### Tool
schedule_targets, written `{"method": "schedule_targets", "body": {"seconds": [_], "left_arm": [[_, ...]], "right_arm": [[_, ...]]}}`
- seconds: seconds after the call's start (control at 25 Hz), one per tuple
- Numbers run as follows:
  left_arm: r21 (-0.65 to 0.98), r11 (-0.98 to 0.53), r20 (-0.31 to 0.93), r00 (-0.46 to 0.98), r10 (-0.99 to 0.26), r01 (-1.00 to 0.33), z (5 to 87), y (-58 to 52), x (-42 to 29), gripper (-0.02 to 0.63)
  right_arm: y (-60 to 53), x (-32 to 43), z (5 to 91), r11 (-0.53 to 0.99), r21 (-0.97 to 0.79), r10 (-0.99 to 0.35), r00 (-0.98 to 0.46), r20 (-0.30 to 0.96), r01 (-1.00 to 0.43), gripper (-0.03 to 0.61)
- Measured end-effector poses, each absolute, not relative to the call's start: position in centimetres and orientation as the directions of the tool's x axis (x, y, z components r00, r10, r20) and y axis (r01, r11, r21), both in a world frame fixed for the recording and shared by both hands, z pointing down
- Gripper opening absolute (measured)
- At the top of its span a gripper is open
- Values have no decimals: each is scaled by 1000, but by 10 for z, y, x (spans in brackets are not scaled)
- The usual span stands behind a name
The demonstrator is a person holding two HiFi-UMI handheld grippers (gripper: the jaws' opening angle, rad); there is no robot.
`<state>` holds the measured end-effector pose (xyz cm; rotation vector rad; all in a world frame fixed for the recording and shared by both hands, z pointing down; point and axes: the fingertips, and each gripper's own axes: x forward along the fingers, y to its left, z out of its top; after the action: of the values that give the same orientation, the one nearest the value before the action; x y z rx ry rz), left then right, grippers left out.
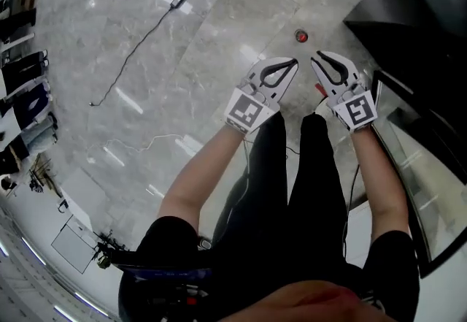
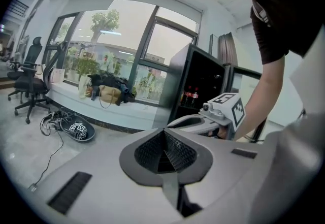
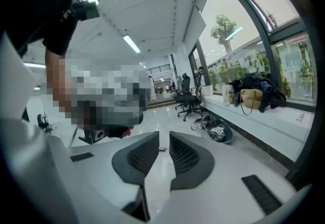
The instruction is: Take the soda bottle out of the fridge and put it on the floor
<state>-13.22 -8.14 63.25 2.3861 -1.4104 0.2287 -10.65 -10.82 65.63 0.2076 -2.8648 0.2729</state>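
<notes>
From the head view, the soda bottle (image 1: 300, 36) is a small red cap on the grey marble floor, just beyond both grippers and left of the dark fridge (image 1: 416, 10). My left gripper (image 1: 276, 74) is held up over the floor, its jaws shut and empty. My right gripper (image 1: 330, 69) is raised beside it; its pads stand a narrow gap apart with nothing between them. In the left gripper view the left gripper (image 2: 163, 134) faces the fridge (image 2: 200, 78), where red-capped bottles (image 2: 190, 97) stand on a shelf. The right gripper (image 3: 162, 139) faces an office hall.
The fridge's glass door (image 1: 419, 167) stands to my right. A black cable (image 1: 146, 36) runs across the floor. Office chairs (image 2: 28, 83), bags (image 2: 109, 92) on a window ledge and a heap of cables (image 2: 76, 129) lie to the left. My black-trousered legs (image 1: 292, 189) are below.
</notes>
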Motion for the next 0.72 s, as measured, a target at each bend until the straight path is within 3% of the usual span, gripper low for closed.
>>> {"method": "schedule_targets", "body": {"seconds": [0.12,0.2,0.72], "left_arm": [[207,-529,339,567,-751,-823,554,-30,-99,3],[211,-560,324,597,-733,-801,505,-7,-83,3],[179,-576,200,602,-773,-798,304,44,-52,4]], "right_arm": [[-62,-91,567,963,-246,-58,-974,219,-112,35],[-41,-80,519,954,-276,-45,-967,251,-116,27],[25,-14,300,962,-185,-165,-969,186,-199,14]]}}
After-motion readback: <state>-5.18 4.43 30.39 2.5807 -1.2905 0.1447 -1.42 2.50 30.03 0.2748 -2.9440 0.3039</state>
